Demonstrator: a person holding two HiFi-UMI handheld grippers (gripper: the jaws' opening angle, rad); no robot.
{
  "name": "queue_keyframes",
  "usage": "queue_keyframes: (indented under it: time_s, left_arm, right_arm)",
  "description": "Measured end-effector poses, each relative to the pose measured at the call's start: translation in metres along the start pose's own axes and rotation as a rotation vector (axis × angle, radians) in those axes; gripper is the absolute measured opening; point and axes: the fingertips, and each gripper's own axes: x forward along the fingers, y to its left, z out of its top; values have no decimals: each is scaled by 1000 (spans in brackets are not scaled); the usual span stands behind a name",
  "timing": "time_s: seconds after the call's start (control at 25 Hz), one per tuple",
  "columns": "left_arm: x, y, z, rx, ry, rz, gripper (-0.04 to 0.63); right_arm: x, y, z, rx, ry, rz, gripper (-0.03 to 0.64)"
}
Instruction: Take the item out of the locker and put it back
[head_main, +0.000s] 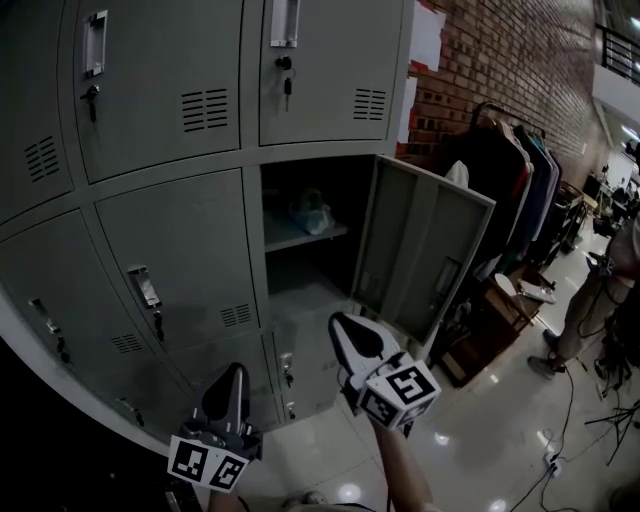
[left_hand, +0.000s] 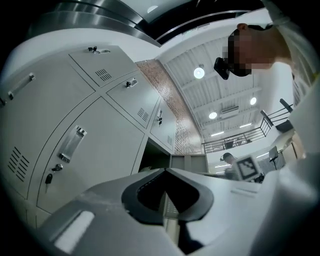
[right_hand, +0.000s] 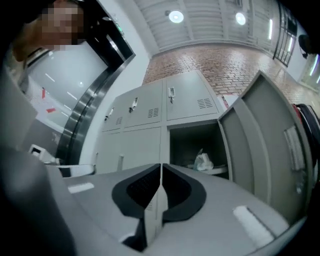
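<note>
The open locker (head_main: 305, 240) sits in the middle row of a grey locker bank, with its door (head_main: 425, 250) swung out to the right. A pale crumpled bag (head_main: 312, 212) lies on the locker's shelf; it also shows as the bag (right_hand: 203, 161) in the right gripper view. My right gripper (head_main: 340, 322) hovers below and in front of the opening, shut with nothing in it, its jaws touching (right_hand: 161, 165). My left gripper (head_main: 234, 372) is lower and to the left, facing closed locker doors, tips together and empty (left_hand: 165, 170).
A clothes rack with dark coats (head_main: 510, 170) stands right of the open door before a brick wall. Wooden boxes (head_main: 490, 320) sit on the glossy floor beneath it. A person (head_main: 600, 290) stands at far right, with cables (head_main: 570, 430) on the floor.
</note>
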Motion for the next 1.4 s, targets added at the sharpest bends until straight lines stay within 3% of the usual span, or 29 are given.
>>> queue_keyframes:
  time_s: [0.04,0.12,0.16,0.2,0.44,0.68,0.72,0.76,0.8,1.12,1.24,1.4]
  left_arm:
    - [-1,3,-2,-1,3,6,5]
    - [-3,8,-5,-4,7,20,5]
    - [-4,12,-5,-2,7,29,5]
    - [-6,16,-4,3,5,41,5]
    - [-18,50,0,25,1,141,5]
    - [-19,73,-1,9,-3,197,5]
    - [-17,72,-2,11,-2,195,5]
    - [-15,72,-2,15,-1,191,5]
    - [-14,71,-2,19,0,185,5]
    - [-9,67,-1,15,-1,170,5]
    - [-2,66,-4,19,12,171,5]
    - [19,51,-4,56,34,109,5]
  right_arm:
    - [29,-21,4,-6,13,-14,51]
    - [90,-67,6,-3,76,-63,369]
    - [118,-90,5,-7,114,-98,451]
    - [143,-110,2,-12,150,-132,456]
    - [221,-174,-28,22,279,-185,456]
    - [250,-182,-37,50,294,-126,439]
    - [250,-180,-39,34,309,-110,334]
    - [250,-178,-41,14,325,-97,55]
    - [249,-176,-42,-1,335,-92,31]
    - [233,-177,-29,-16,298,-135,19]
    - [203,-158,-12,5,198,-128,18]
    - [120,-105,14,63,11,-80,20]
